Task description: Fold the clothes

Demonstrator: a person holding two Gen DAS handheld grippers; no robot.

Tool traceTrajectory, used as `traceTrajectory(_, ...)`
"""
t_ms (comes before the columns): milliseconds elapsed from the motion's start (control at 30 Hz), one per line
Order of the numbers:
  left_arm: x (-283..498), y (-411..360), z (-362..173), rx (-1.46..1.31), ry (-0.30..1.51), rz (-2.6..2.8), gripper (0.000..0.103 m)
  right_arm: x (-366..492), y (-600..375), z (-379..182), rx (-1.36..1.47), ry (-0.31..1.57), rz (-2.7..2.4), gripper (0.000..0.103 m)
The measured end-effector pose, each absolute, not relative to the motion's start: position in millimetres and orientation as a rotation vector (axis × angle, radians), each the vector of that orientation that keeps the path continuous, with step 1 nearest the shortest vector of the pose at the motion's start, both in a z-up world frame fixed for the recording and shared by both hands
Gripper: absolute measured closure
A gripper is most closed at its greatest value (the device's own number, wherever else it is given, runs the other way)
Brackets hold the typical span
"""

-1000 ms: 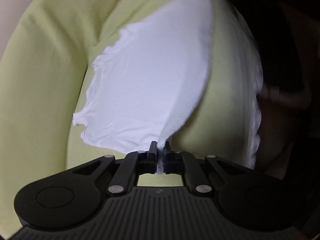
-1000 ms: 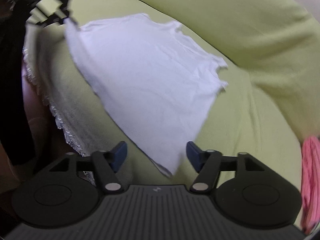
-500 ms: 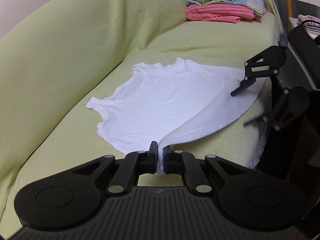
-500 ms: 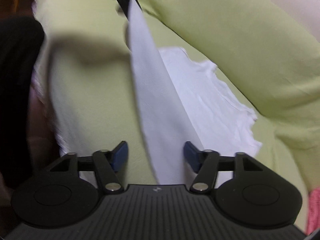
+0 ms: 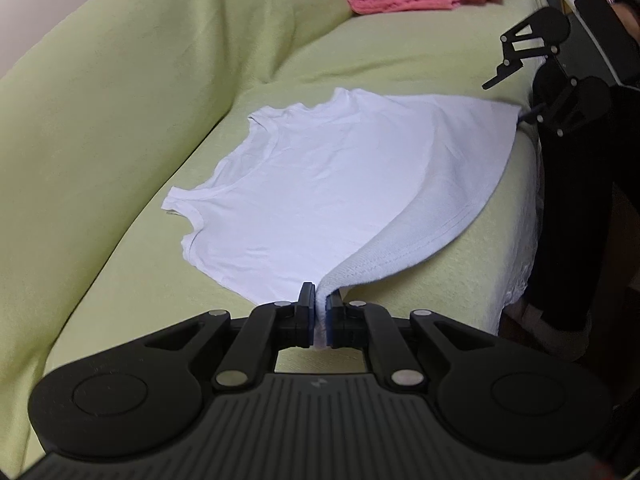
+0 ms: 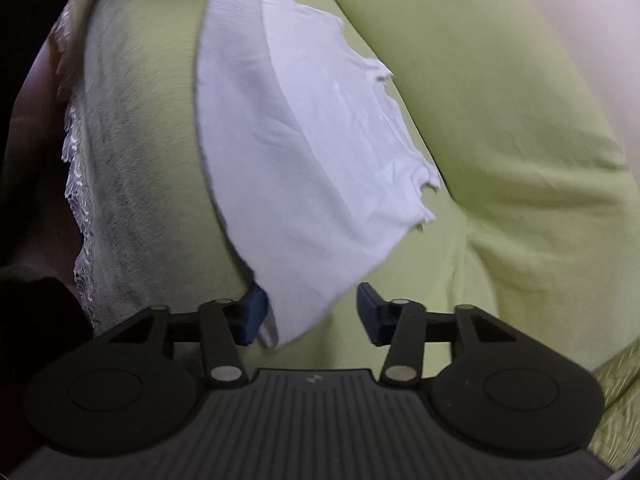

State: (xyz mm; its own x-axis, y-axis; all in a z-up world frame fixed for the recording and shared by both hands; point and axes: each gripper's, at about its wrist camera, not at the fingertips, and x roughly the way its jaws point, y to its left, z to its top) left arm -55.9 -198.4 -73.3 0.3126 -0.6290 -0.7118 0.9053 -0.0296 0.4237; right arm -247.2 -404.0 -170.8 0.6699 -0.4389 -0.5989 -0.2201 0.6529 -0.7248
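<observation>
White shirt (image 5: 320, 184) stretched over the green sofa (image 5: 120, 100)
Left gripper (image 5: 318, 312) pinches one hem corner; right gripper (image 6: 308, 312) jaws closing around the other

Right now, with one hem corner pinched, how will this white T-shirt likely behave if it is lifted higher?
Probably floppy: the white T-shirt sags in a curve from the left gripper, shut on its hem. Likely light, since that small pinch raises the edge. It may drag on the green sofa cover. The right gripper is closing around the other corner, not yet gripping.
</observation>
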Motion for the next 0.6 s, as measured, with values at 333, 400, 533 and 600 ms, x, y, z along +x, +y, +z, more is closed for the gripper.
traceTrajectory(333, -73.2, -179.2, -67.5, 1.039, 0.347, -1.269, 0.100, -256.0, -409.9, -141.9, -0.842, 0.821, -0.180, 0.103)
traceTrajectory(400, -81.6, -169.7, -61.2, 1.027, 0.366, -1.299, 0.100, -266.5, -408.8, -125.7, -0.818, 0.803, -0.204, 0.103)
traceTrajectory(533, -97.4, -151.5, -45.9, 0.985, 0.403, -1.357, 0.100, -288.7, -401.0, -89.0, -0.760, 0.757, -0.250, 0.103)
traceTrajectory(600, -96.7, -147.3, -38.2, 0.962, 0.406, -1.359, 0.100, -296.4, -398.5, -73.0, -0.734, 0.735, -0.271, 0.103)
